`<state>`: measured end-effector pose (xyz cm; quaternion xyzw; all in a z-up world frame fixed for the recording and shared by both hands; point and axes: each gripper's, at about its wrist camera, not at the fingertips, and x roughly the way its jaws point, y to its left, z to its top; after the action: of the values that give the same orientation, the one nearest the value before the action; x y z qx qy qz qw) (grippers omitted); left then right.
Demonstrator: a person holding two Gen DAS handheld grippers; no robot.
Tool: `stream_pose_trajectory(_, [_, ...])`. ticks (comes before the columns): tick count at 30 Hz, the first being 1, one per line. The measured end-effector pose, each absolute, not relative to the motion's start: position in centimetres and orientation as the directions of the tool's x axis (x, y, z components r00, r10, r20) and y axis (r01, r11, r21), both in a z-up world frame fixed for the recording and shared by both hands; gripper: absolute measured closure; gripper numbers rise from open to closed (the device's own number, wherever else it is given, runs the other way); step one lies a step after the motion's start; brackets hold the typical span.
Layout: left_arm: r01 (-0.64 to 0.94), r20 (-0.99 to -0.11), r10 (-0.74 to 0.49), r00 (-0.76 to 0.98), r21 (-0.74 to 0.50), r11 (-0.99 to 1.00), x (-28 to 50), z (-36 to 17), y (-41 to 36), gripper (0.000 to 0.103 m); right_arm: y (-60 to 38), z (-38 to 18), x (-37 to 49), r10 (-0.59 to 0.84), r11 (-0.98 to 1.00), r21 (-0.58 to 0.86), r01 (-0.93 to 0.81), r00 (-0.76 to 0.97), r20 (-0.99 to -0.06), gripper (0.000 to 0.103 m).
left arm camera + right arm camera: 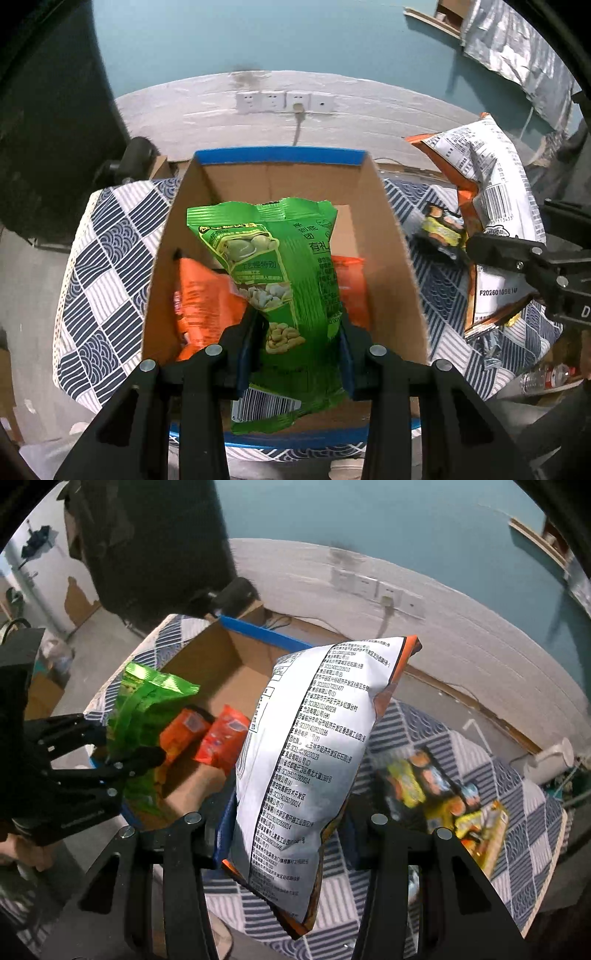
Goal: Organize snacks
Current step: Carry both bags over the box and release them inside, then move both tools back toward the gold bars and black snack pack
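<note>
My left gripper (297, 332) is shut on a green nut bag (273, 280) and holds it upright over the open cardboard box (280, 177) with blue-taped rims. Orange snack packs (203, 295) lie in the box under it. My right gripper (288, 812) is shut on a large white-and-orange chip bag (314, 746), held upright in the air to the right of the box. That bag also shows in the left wrist view (491, 206), and the green bag in the right wrist view (144, 716). The orange packs (218, 738) lie on the box floor.
The box stands on a table with a blue-and-white patterned cloth (107, 266). Several yellow and dark snack packs (443, 790) lie on the cloth right of the box. Wall sockets (284, 101) and a cable are behind. A water bottle (546, 376) lies low at the right.
</note>
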<state>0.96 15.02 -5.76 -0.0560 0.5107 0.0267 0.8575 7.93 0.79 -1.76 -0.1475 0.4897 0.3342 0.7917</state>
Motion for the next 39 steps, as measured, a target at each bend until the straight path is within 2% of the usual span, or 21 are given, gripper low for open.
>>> stream_pose_trajectory(16, [-0.169, -0.899, -0.041, 0.435, -0.127, 0.977, 0.8, -7.9, 18.0, 0.065, 5.4, -4.2, 7.7, 0.385, 0.687, 0.111, -0.718, 0.230, -0.894, 0.056])
stream_pose_trajectory(18, [-0.176, -0.900, -0.034, 0.434, -0.121, 0.977, 0.8, -7.9, 18.0, 0.064, 5.5, -4.3, 7.8, 0.385, 0.690, 0.115, -0.715, 0.228, -0.894, 0.050])
stream_pose_trajectory(19, [-0.175, -0.901, -0.032, 0.433, -0.119, 0.977, 0.8, -7.9, 18.0, 0.063, 5.5, -4.2, 7.8, 0.382, 0.694, 0.110, -0.712, 0.234, -0.894, 0.045])
stream_pose_trajectory(20, [-0.175, -0.901, -0.030, 0.433, -0.117, 0.978, 0.8, -7.8, 18.0, 0.060, 5.5, -4.1, 7.7, 0.377, 0.700, 0.101, -0.707, 0.246, -0.893, 0.038])
stream_pose_trajectory(22, [-0.179, -0.899, -0.026, 0.438, -0.115, 0.977, 0.7, -7.7, 18.0, 0.053, 5.4, -3.9, 7.7, 0.377, 0.708, 0.094, -0.700, 0.262, -0.888, 0.033])
stream_pose_trajectory(39, [-0.116, -0.887, -0.051, 0.458, -0.116, 0.986, 1.1, -6.4, 15.1, 0.052, 0.5, -2.5, 7.8, 0.357, 0.767, 0.084, -0.636, 0.315, -0.879, 0.029])
